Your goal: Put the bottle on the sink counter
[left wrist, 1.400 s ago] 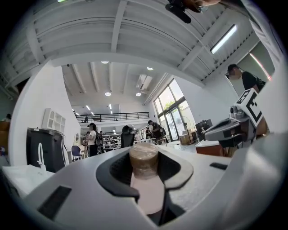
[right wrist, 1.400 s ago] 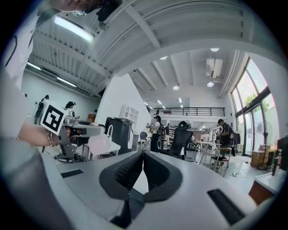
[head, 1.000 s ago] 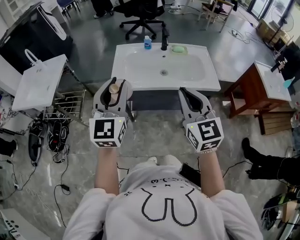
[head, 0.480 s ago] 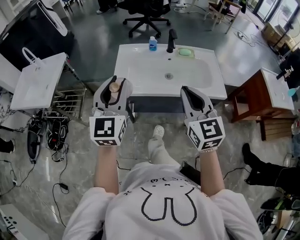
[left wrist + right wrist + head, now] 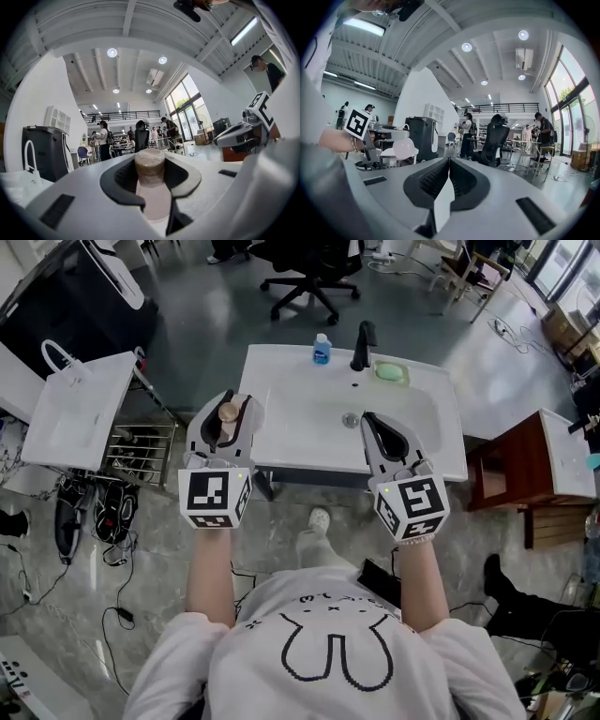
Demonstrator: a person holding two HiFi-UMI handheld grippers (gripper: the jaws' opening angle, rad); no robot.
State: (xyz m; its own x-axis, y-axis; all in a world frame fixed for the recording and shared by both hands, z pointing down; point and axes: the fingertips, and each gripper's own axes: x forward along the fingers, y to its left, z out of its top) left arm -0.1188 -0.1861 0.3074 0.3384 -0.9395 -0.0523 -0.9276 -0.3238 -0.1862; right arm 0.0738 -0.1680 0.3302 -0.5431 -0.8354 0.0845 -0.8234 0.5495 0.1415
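Observation:
A small pale bottle with a tan cap stands upright between the jaws of my left gripper, which is shut on its body. In the left gripper view the bottle fills the gap between the dark pads of the left gripper. The left gripper hangs at the front left edge of the white sink counter. My right gripper is shut with nothing in it, its tips over the front of the basin. The right gripper view shows the right gripper with its pads pressed together.
On the counter's far edge stand a blue bottle, a black faucet and a green soap dish. A white bag sits on a rack to the left. A wooden table is at right, an office chair beyond the sink.
The sink has come nearer and lower in the head view as the person steps toward it. Both grippers keep their pose, the left still holding the bottle.

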